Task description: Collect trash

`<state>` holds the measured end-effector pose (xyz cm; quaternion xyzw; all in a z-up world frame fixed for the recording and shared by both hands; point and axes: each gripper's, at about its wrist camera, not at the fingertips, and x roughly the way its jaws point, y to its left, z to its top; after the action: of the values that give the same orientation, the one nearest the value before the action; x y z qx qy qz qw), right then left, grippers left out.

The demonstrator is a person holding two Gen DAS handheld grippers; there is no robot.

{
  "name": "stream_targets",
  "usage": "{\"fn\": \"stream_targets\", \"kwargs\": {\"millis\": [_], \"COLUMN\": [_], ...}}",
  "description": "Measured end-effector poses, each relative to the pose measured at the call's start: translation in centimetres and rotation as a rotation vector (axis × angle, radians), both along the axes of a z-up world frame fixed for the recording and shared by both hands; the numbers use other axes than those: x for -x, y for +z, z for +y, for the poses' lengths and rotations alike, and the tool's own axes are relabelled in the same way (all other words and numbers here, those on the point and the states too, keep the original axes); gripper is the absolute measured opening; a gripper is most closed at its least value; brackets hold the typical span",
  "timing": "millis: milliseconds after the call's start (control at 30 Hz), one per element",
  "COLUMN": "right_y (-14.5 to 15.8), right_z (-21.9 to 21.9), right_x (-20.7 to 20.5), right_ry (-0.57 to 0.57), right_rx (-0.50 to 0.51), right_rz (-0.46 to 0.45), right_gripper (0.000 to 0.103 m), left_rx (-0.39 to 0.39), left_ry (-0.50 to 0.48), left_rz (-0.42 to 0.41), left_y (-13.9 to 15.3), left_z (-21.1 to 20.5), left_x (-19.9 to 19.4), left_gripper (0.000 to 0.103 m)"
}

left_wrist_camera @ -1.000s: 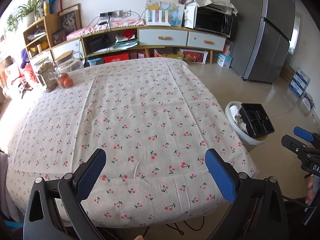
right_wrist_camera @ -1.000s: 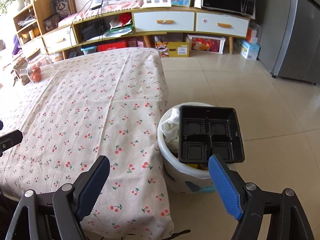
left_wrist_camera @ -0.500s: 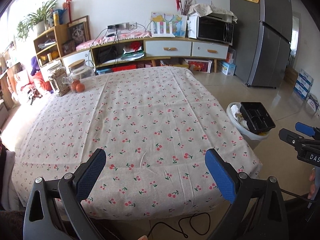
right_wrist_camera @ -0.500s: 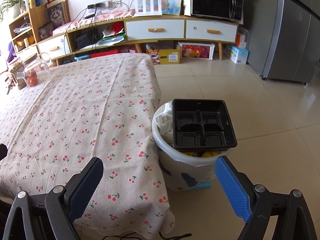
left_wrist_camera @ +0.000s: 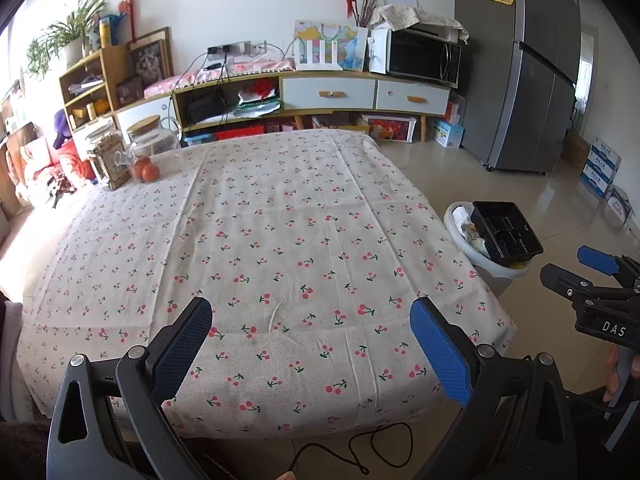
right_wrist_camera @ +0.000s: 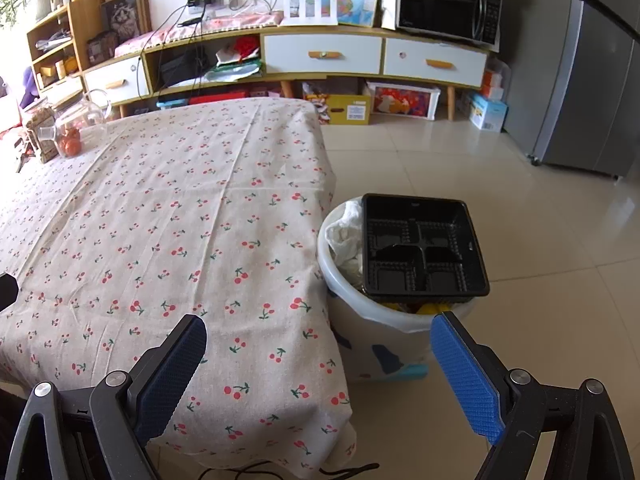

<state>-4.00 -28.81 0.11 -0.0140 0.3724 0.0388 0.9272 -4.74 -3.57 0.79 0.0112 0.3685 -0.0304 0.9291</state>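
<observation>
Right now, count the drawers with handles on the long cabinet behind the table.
3. Two white drawers sit side by side under the microwave; a third is at the cabinet's left end. Others may be hidden.

Cherry-print tablecloth draped over the table, glass jars and oranges sitting at its far left corner; beyond, a long sideboard carrying a microwave, grey fridge standing at right
</observation>
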Motion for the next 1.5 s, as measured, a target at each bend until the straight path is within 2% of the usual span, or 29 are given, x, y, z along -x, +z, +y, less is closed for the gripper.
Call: {"fn": "stream_targets", "kwargs": {"millis": [1500], "right_y": [0.39], "right_z": [0.08], "right_x": [-0.1], "right_ry": [0.001], "right_rx": [-0.003], "right_rz": [-0.008], "right_gripper": [0.094], "left_rx": [0.01], "left_ry": [0.006], "left_rz": [0.013], "left_y": [-0.28], "left_z": [0.36], "left_x": [-0.14], "left_gripper": [0.1]}}
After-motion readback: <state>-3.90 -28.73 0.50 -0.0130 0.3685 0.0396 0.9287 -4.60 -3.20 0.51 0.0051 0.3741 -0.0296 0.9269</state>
